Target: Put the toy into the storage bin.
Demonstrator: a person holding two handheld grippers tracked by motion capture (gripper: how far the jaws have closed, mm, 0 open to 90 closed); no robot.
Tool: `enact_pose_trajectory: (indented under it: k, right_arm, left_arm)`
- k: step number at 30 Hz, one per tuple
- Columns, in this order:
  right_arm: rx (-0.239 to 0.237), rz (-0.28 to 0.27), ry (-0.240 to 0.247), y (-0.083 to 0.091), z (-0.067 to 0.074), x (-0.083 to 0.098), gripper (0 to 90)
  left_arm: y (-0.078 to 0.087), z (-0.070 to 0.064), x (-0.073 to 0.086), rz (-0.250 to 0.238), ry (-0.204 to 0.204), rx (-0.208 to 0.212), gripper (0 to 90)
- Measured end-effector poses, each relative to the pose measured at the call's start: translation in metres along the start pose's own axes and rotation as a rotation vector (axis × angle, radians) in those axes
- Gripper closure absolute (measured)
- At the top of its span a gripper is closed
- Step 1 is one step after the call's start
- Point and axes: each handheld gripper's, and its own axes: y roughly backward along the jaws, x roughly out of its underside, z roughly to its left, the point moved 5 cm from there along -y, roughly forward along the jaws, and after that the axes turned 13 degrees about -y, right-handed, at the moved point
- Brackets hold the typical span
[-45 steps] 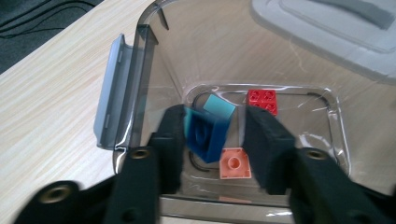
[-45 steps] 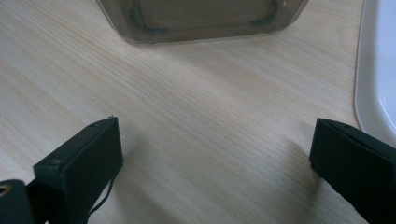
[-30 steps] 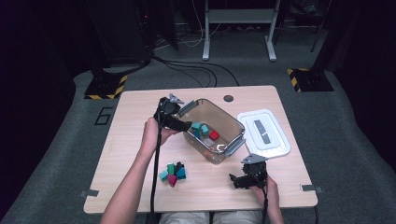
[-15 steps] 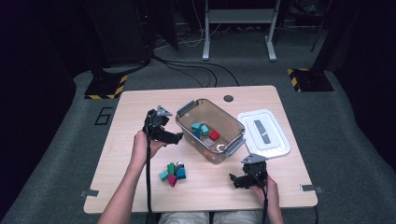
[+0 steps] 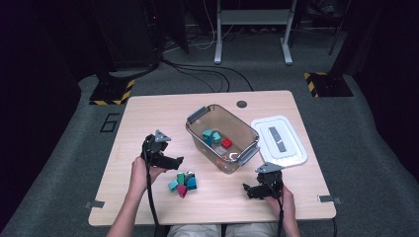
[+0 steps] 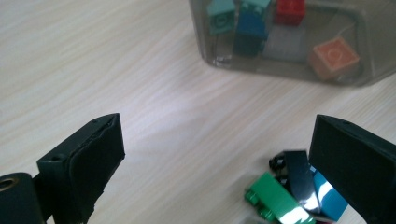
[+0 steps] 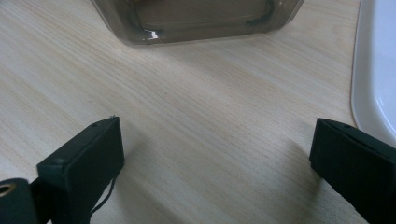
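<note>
Loose blocks on the counter, left gripper poised beside them

The pile of loose blocks (image 5: 183, 183) lies on the wooden counter (image 5: 148, 113), just in front of the clear bin (image 5: 196, 129), which holds more blocks (image 5: 217, 138). The left gripper (image 5: 178, 161) hangs just beside the pile; its fingers (image 6: 88, 163) have just been opening and stand spread wide with nothing between them, the green block (image 6: 275, 198) near the right-hand finger. The right gripper (image 5: 245, 190) rests on the counter well apart from the pile, fingers (image 7: 86, 158) spread and empty. The white lid (image 5: 279, 143) lies just beside the bin.
</note>
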Motion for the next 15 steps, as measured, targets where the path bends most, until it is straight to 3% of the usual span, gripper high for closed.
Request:
enact_pose_trajectory:
  k: [12, 15]
  right_arm:
    - [0.000, 0.000, 0.000, 0.000, 0.000, 0.000, 2.4]
    - [0.000, 0.000, 0.000, 0.000, 0.000, 0.000, 2.4]
  left_arm:
    - [-0.012, -0.014, 0.050, 0.033, 0.067, 0.034, 1.8]
    - [-0.015, -0.015, 0.062, 0.037, 0.102, 0.039, 1.4]
